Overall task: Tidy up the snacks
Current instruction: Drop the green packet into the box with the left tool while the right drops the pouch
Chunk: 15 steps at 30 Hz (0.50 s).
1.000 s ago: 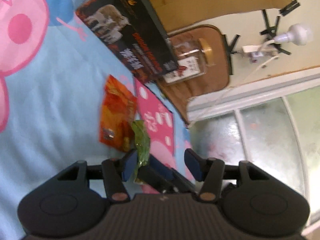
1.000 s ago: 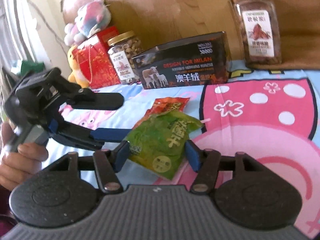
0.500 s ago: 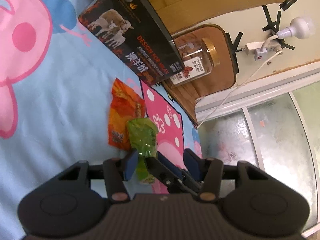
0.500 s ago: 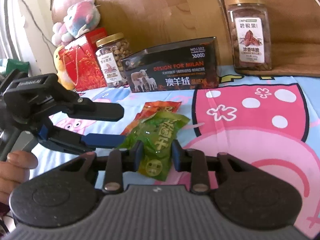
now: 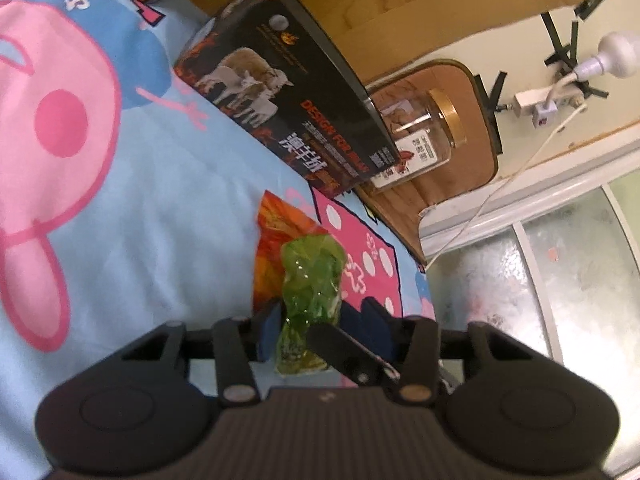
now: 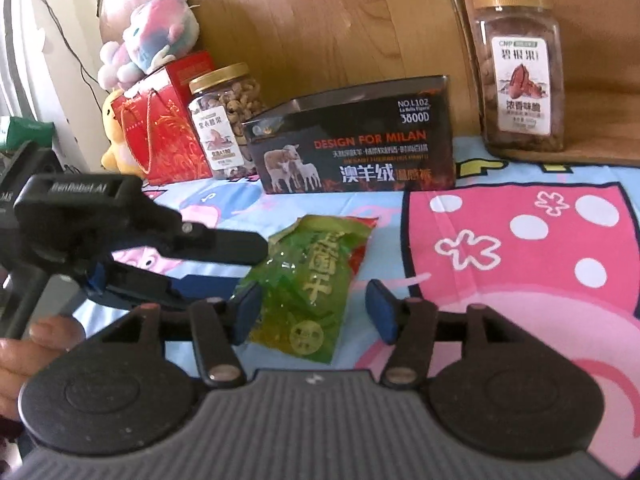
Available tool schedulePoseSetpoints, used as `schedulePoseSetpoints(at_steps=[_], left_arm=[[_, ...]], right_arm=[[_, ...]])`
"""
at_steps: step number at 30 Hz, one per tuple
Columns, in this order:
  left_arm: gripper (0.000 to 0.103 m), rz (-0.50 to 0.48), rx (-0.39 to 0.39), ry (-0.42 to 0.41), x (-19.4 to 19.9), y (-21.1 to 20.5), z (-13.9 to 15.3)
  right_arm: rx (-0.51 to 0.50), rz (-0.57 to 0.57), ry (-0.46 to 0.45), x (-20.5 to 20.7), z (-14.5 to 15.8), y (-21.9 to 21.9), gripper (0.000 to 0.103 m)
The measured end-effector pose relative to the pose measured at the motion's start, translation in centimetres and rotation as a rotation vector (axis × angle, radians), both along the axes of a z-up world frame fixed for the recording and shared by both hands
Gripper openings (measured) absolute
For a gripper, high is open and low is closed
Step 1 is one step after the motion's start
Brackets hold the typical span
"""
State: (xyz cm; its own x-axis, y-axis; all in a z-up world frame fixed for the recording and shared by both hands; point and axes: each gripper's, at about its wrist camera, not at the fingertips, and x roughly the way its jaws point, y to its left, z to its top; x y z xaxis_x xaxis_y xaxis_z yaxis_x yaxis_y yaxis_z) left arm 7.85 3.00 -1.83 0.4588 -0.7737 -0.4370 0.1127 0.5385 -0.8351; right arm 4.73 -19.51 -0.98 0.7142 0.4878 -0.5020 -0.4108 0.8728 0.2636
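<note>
The cartoon bedsheet (image 6: 520,248) spreads under both sets of fingers and carries everything. Beyond the fingertips, against the wooden headboard (image 6: 340,20), stands a row that looks already tidied: a dark box with sheep on it (image 6: 356,152), a red gift bag (image 6: 168,120) with a soft toy (image 6: 156,40) on top, and two nut jars, one (image 6: 226,116) between bag and box, the other (image 6: 520,68) far to the right on a brown mat. Standing them upright at the back probably keeps the middle of the bed free for sorting.

The green snack packet (image 6: 308,284) is the thing in hand. It lies between the right gripper (image 6: 316,312) fingers, resting partly over an orange packet (image 5: 276,248) just past it.

The right gripper's jaws are opening; its blue pads (image 6: 382,310) stand clear of the packet on the right side, so it looks let go. The left gripper (image 5: 320,330) comes in from the side, jaws closing, with the packet's near end between its fingers. From its own camera one pad sits against the plastic while the other is hidden behind the right gripper's finger, so I cannot tell whether it truly pinches yet. This reads as a handover, likely so the left side can carry the packet to its place. A hand (image 6: 28,356) holds the left gripper's handle.
</note>
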Motion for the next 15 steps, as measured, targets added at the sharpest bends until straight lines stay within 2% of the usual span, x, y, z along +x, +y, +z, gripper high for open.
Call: schedulePoseSetpoints(at_steps=[1,3,8,12,15], left_arm=[[0.042,0.0,0.013,-0.004,0.0,-0.2,0.1],[0.042,-0.003,0.004,0.002,-0.2,-0.2,0.3],[0.042,-0.018,-0.039,-0.008,-0.6,0.2,1.1],[0.042,-0.013,-0.042,-0.038,-0.4,0.4,2.6],[0.042,-0.003,-0.031,-0.075,1.3,0.6,4.9]], right_arm=[[-0.016,0.004,-0.003,0.0,0.1,0.4,0.046],[-0.034,0.011,-0.036,-0.7,0.3,0.9,0.039],[-0.145,0.005,-0.194,-3.5,1.1,2.3,0.037],[-0.15,0.006,-0.247,-3.6,2.0,2.5,0.036],[-0.149,0.012,-0.291,-2.1,3.5,2.4,0.035]])
